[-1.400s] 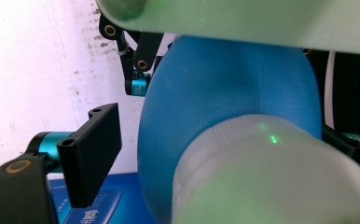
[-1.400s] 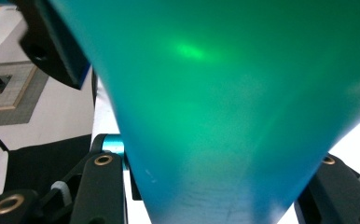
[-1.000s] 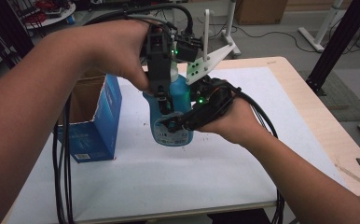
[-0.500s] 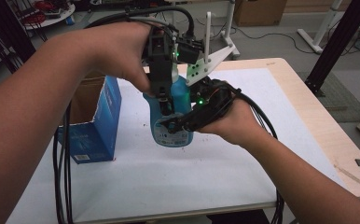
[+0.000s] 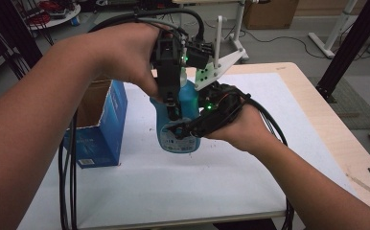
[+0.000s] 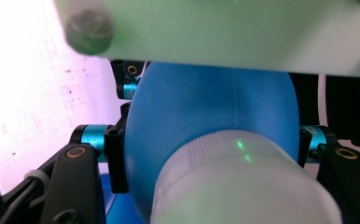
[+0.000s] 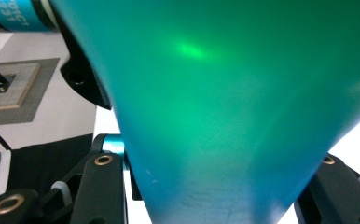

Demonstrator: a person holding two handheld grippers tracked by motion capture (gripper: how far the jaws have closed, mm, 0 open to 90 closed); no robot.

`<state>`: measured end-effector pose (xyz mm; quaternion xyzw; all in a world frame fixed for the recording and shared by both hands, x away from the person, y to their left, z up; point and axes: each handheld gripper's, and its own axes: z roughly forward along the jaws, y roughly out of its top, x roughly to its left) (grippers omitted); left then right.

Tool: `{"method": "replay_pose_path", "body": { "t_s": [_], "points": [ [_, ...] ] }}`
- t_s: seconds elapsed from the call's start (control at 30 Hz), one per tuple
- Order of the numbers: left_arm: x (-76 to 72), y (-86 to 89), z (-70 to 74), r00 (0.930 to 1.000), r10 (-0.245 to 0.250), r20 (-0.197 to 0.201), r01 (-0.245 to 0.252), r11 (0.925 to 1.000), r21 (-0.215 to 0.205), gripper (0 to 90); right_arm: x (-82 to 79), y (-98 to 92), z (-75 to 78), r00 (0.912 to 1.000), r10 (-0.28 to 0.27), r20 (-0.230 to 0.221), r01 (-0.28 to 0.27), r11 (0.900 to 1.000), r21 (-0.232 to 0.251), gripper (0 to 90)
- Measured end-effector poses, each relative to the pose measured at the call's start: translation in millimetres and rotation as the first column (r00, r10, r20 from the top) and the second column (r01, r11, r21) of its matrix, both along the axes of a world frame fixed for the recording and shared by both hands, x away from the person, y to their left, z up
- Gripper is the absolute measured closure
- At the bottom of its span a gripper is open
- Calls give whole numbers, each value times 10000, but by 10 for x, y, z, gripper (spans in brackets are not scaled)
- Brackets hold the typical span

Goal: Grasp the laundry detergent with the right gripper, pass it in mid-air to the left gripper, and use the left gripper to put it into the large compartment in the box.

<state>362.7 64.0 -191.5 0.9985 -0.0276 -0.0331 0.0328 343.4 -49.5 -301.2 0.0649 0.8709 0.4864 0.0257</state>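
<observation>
- Hand-held gripper on the right (image 5: 183, 132) is clamped across the lower body of a blue bottle (image 5: 189, 103), holding it up off the tabletop (image 5: 231, 191); I judge it is there to keep the bottle steady while the other hand works at the top.
- Left hand-held gripper (image 5: 173, 112) comes down from above and its jaws have just been closing; in the left gripper view they press on both sides of the bottle's blue shoulder, just behind the ribbed white cap (image 6: 243, 182). That looks like a grip meant for twisting or pulling at the cap end, though I cannot say which.
- Behind and to the left of the bottle, an open blue cardboard box (image 5: 101, 129) stands upright on the tabletop, near but apart; it may be where the bottle belongs.
- Black cables (image 5: 68, 182) hang in a bundle past the box and over the tabletop's near edge.
- Much is hidden: the person's left forearm covers the box's far side, and the two hand-held grippers cover most of the bottle's label.
- Up close, the right gripper view gives a blurred teal wall of bottle between its jaws, and a white plate cuts off the top of the left gripper view.
</observation>
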Motion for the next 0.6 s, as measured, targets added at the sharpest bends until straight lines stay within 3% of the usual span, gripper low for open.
{"method": "replay_pose_path", "body": {
  "t_s": [0.23, 0.3, 0.4, 0.47, 0.6],
  "points": [
    [-33, 14, 78, 9999, 100, 31, -99, 9999, -75, 380, -9, 3, 29, 9999, 129, -37, -128, 9993, 359, 438],
    [-31, 35, 108, 9998, 216, 4, -216, 9997, -65, 380, -20, -13, 43, 9999, 117, -128, -112, 9993, 358, 320],
    [-26, 57, 117, 9996, 282, 17, -282, 9996, 8, 380, -33, -32, 49, 9999, 153, -68, -150, 9993, 342, 288],
    [-17, 91, 132, 9994, 326, 117, -327, 9994, 87, 380, -58, -73, 84, 10000, 10, -73, -7, 9992, 390, 218],
    [-5, 174, 165, 9976, 678, 131, -679, 9977, 61, 380, -49, -151, 125, 9998, -175, -5, 175, 9990, 423, 217]
  ]
}}
